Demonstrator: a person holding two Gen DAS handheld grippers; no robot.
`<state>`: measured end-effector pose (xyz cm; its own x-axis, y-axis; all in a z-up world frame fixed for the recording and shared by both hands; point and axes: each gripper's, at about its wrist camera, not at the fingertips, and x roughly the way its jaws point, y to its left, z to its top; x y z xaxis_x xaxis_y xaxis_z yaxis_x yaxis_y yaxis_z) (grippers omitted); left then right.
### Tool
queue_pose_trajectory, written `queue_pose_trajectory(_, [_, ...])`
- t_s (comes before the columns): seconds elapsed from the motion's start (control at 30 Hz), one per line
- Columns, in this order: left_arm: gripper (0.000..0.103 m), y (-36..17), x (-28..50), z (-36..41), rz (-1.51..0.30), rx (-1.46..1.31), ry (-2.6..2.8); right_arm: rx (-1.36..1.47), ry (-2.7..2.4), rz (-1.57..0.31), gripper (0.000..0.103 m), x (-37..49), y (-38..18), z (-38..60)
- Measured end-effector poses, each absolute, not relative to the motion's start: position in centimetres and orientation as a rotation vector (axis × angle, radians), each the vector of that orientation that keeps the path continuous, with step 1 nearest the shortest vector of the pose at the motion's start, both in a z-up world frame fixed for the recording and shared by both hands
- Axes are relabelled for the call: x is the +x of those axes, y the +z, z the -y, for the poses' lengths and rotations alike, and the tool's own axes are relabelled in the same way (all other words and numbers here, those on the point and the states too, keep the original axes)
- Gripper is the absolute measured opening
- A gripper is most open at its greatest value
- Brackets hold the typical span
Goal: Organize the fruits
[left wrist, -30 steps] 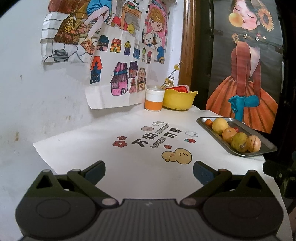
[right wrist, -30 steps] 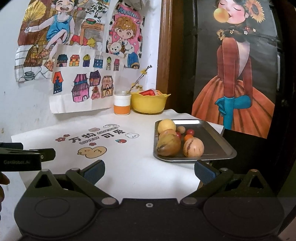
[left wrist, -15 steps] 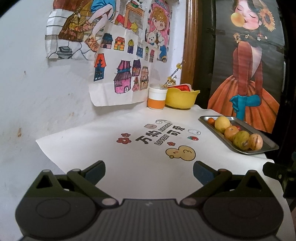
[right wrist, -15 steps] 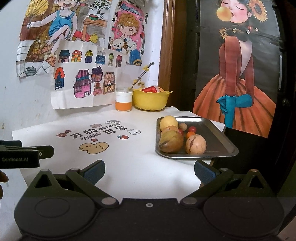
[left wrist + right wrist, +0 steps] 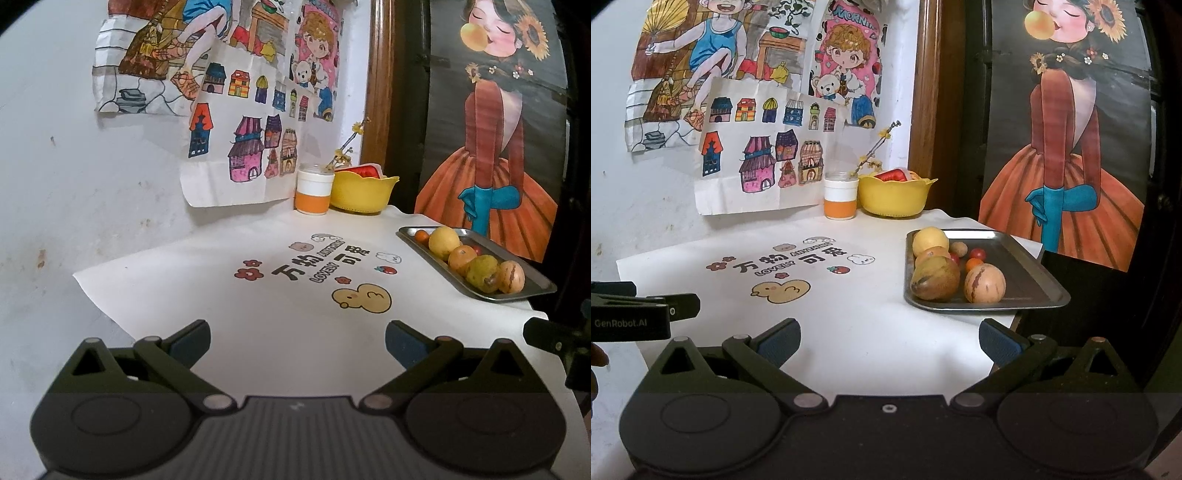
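Note:
A metal tray (image 5: 1027, 273) (image 5: 532, 280) at the table's right edge holds several fruits: a yellow one (image 5: 930, 240) (image 5: 444, 240), an orange one (image 5: 461, 257), a green-brown one (image 5: 935, 277) (image 5: 482, 274), a striped tan one (image 5: 984, 284) (image 5: 511, 277) and small red and orange ones (image 5: 977, 253). A yellow bowl (image 5: 895, 195) (image 5: 364, 194) with something red in it stands at the back. My left gripper (image 5: 297, 341) is open and empty over the near table. My right gripper (image 5: 888, 339) is open and empty, short of the tray.
A white and orange cup (image 5: 841, 199) (image 5: 314, 192) stands left of the bowl. A white printed cloth (image 5: 798, 266) covers the table. Drawings hang on the wall behind. The left gripper's body (image 5: 635, 314) shows at the left of the right wrist view.
Both grippers have drifted slightly; the tray and bowl sit a little further right in each view. Both stay open and empty. No fruit has moved.

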<state>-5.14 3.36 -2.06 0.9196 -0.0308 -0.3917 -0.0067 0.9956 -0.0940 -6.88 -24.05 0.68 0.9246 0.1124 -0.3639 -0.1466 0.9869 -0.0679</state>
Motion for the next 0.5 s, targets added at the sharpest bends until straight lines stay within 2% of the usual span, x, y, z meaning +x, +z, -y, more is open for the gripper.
queue_pose_trajectory(0.5, [0.103,-2.03,-5.27,-2.96,-0.404,-0.089,-0.016,-0.094,0.133,-0.369,0.102,-6.9,0.64,24.11])
